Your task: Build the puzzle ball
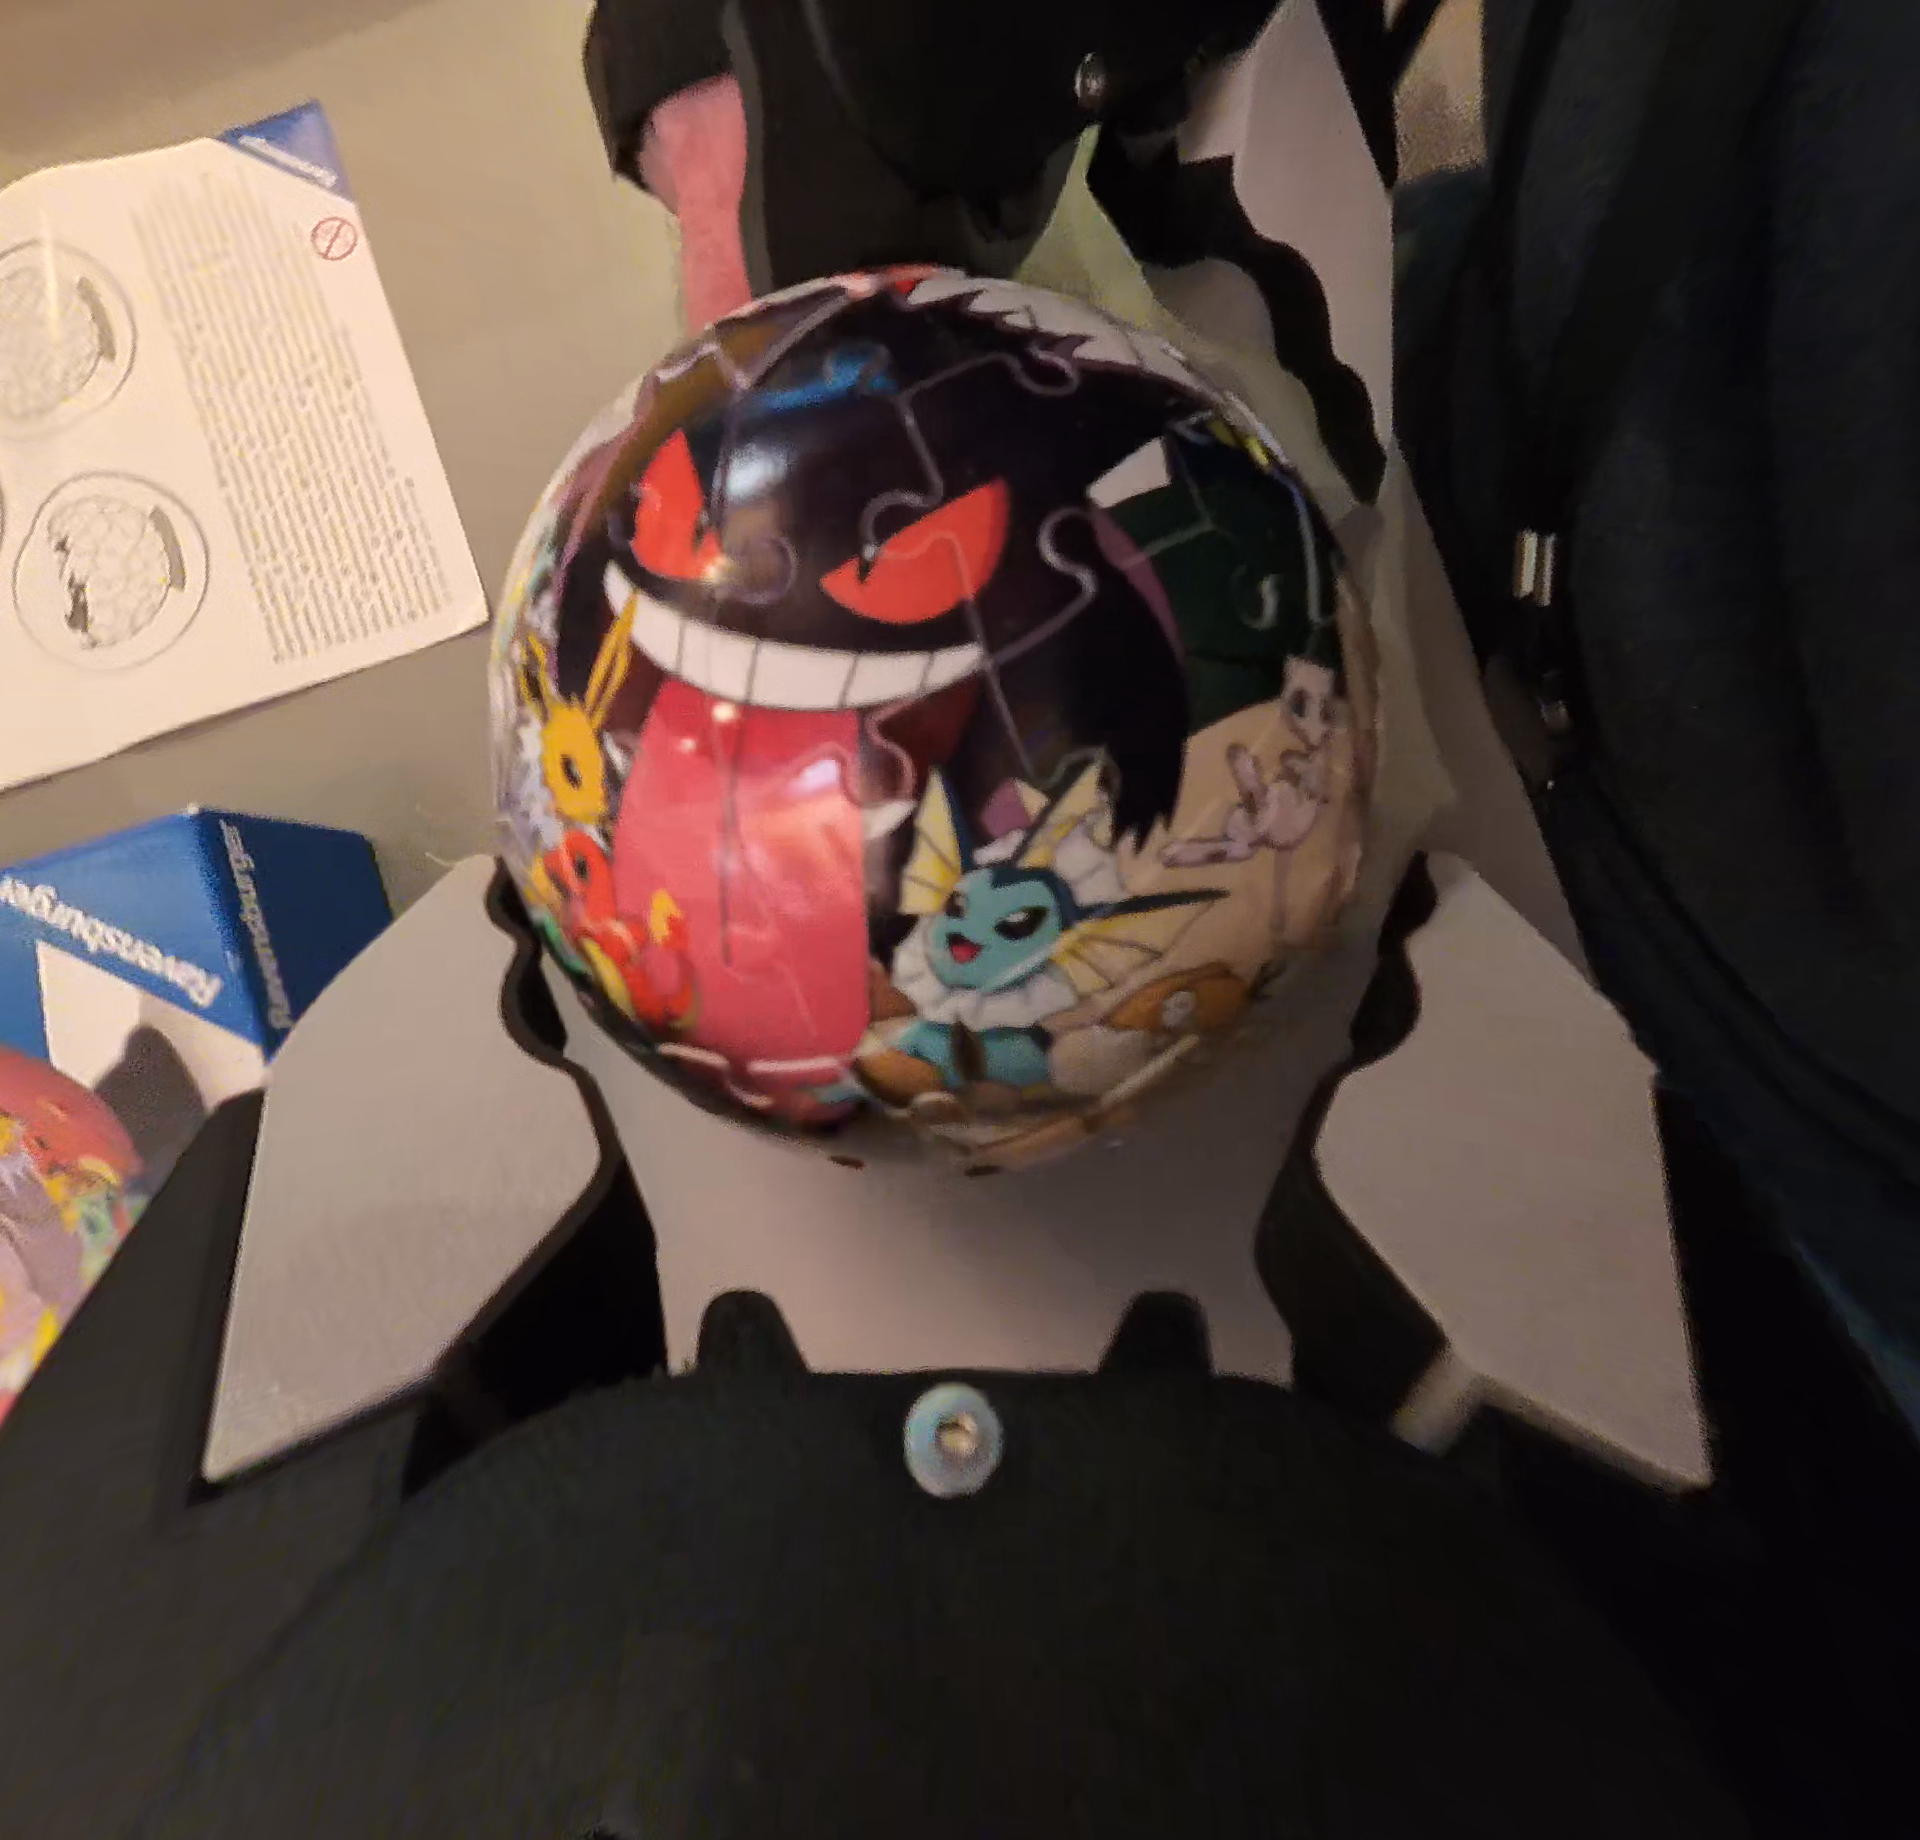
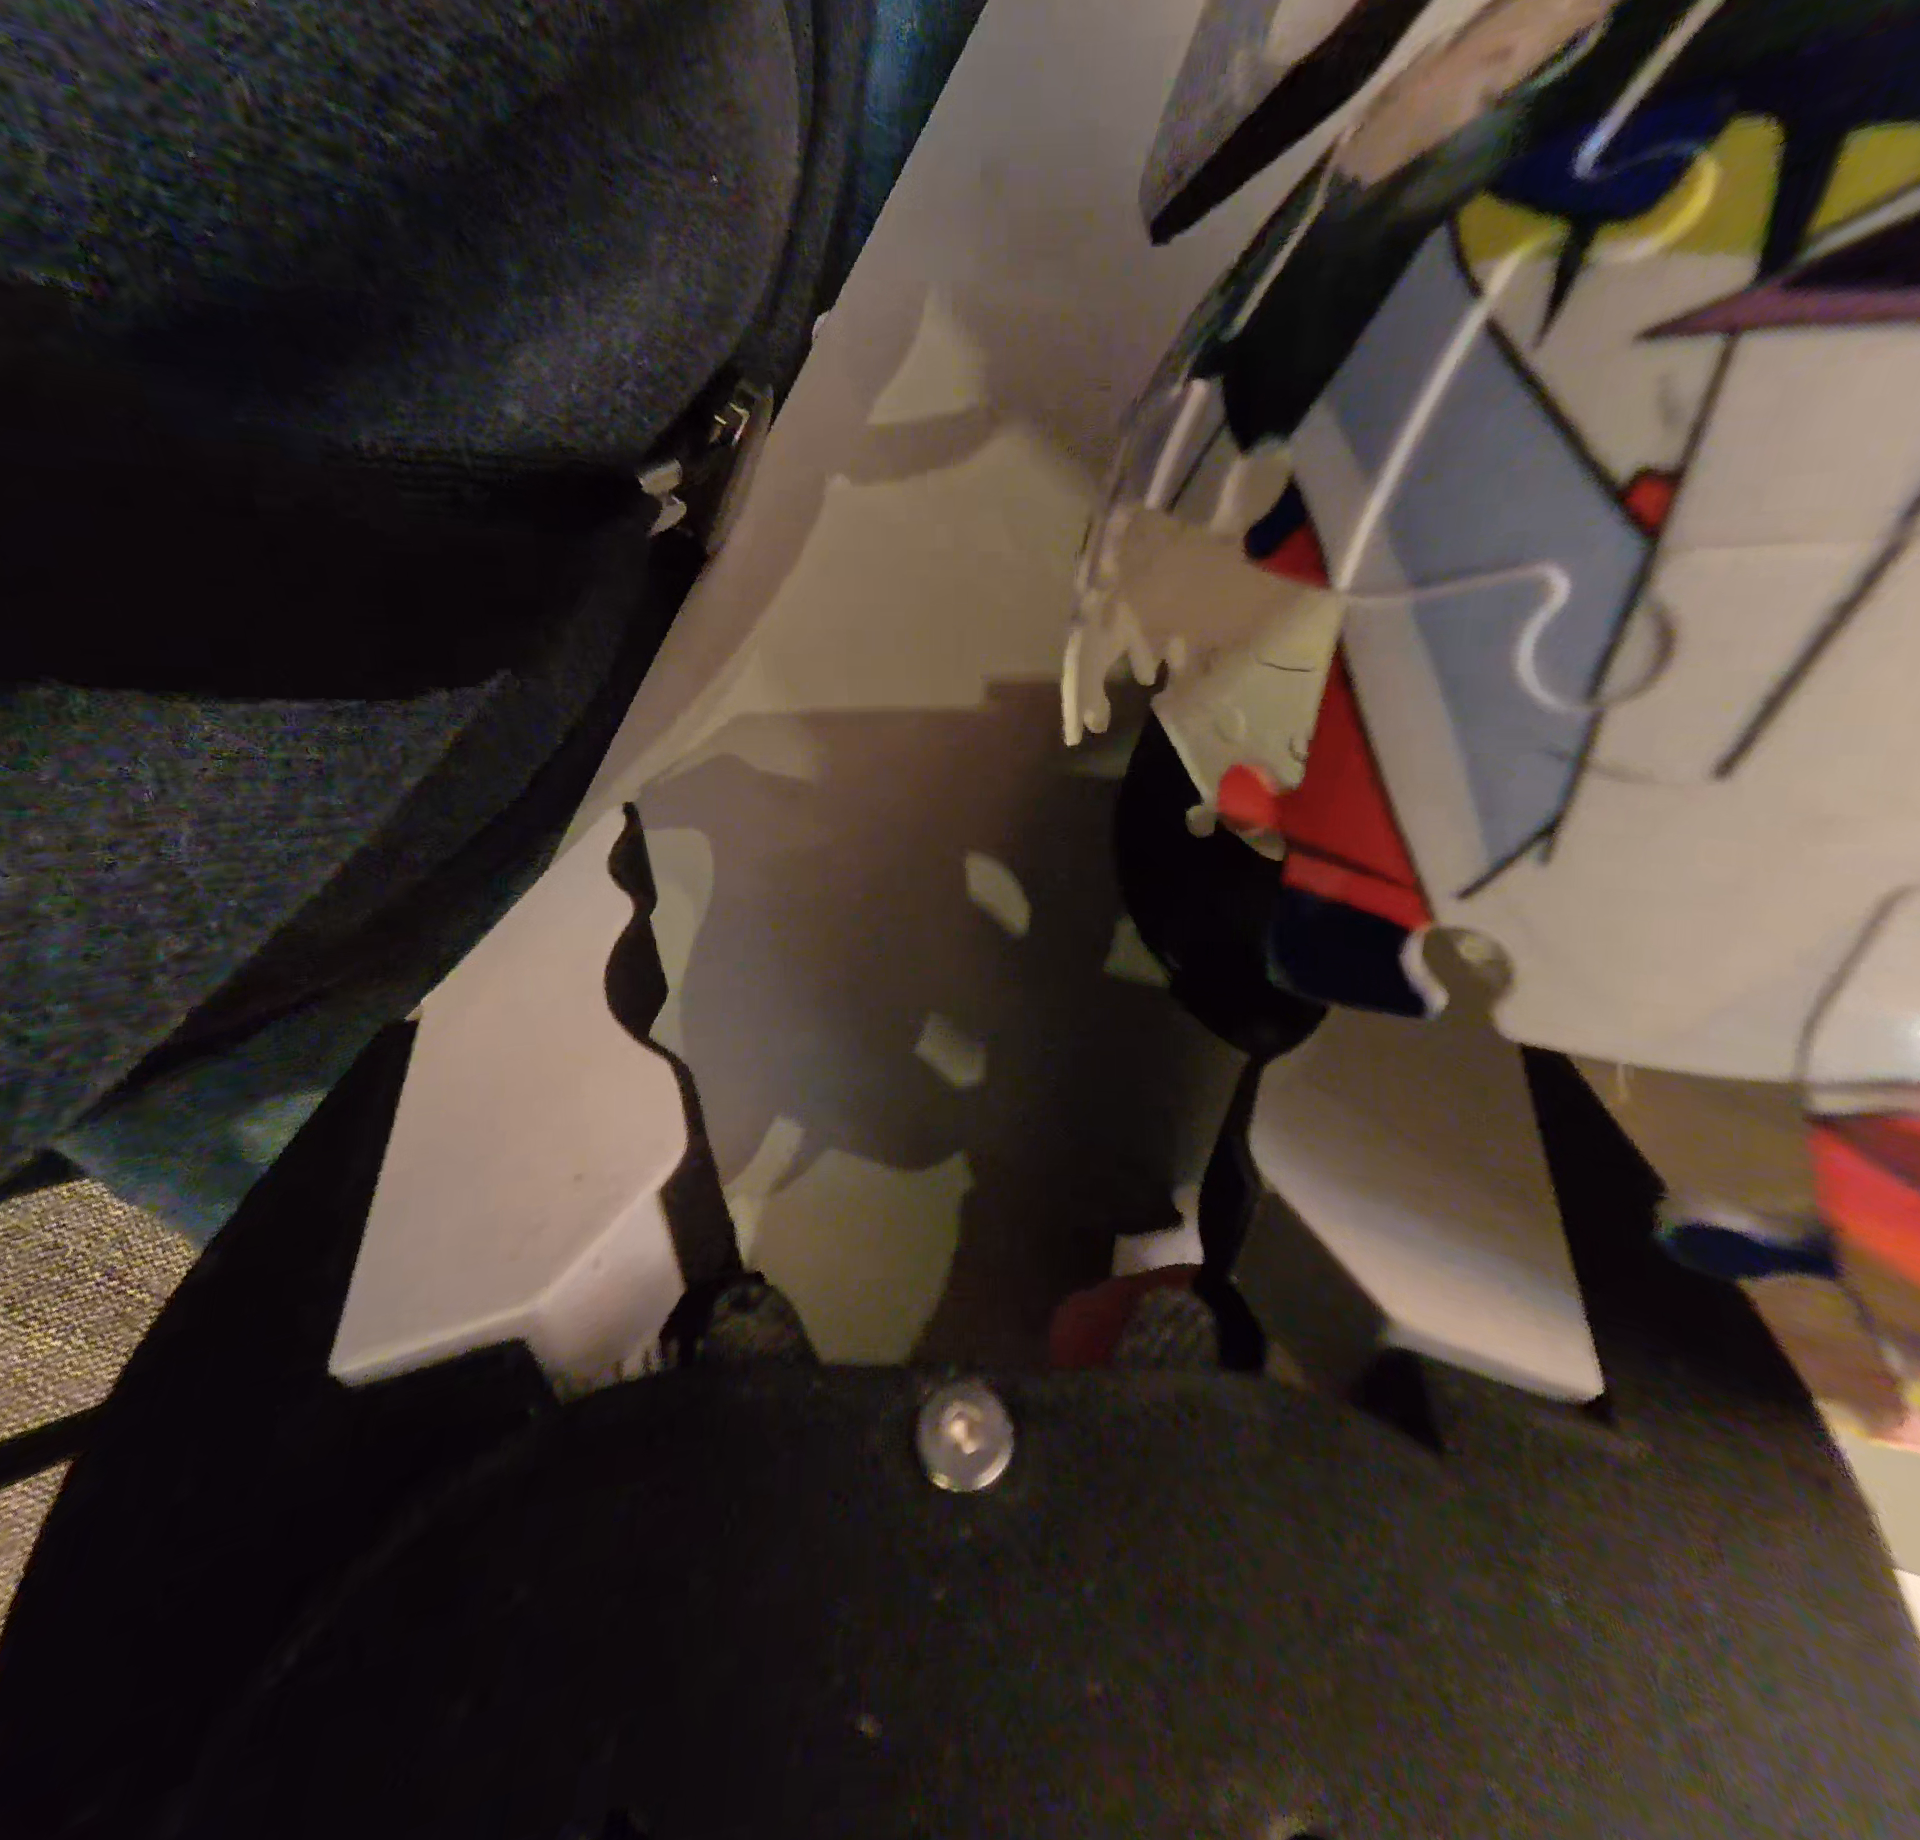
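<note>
The puzzle ball [image 1: 935, 710] is a glossy sphere printed with cartoon creatures, a dark grinning face with red eyes toward me. My left gripper [image 1: 956, 897] is shut on the puzzle ball, one finger on each side of its lower half, holding it above the table. My right gripper [image 1: 1039, 263] comes in from the far side at the ball's top, jaws apart. In the right wrist view the right gripper [image 2: 914, 834] is open and the ball [image 2: 1662, 595] fills the upper right. A whitish tabbed puzzle piece [image 2: 1236, 678] sits at the ball's rim by my right fingertip; I cannot tell whether it is seated.
A white instruction leaflet [image 1: 208, 419] lies on the pale table [image 1: 499, 128] at the left. A blue puzzle box [image 1: 177, 938] stands below it. A person's dark clothing [image 1: 1714, 543] fills the right side, and also the left of the right wrist view [image 2: 364, 232].
</note>
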Tool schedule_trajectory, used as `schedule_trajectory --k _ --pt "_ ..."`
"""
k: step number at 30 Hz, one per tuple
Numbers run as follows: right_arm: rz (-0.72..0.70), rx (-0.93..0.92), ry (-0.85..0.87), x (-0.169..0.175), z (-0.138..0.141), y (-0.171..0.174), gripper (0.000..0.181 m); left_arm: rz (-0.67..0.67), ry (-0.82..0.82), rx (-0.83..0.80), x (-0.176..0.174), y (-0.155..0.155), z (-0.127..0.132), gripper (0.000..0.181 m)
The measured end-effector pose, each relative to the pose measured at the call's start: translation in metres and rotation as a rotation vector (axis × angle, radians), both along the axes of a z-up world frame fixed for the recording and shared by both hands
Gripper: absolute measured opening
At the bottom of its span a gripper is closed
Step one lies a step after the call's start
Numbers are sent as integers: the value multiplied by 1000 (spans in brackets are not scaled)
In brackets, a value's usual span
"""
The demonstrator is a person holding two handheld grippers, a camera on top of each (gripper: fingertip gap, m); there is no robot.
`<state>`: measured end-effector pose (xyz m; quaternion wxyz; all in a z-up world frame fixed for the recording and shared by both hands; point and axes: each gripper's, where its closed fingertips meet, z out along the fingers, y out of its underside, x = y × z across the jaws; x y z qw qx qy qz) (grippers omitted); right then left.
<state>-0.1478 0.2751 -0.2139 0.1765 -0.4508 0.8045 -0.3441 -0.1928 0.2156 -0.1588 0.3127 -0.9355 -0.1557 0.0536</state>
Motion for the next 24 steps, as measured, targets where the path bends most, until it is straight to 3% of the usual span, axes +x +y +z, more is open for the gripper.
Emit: schedule_trajectory --k 5,10,18,24 --pt "1 0 2 1 0 0 119 214 107 68 -5 8 5 147" --pt "0 0 0 1 0 0 118 315 188 117 -11 13 8 147" --pt "0 -6 3 1 0 1 119 350 237 135 -14 14 8 145" --pt "-4 -40 3 0 3 4 116 298 211 133 -11 12 7 145"
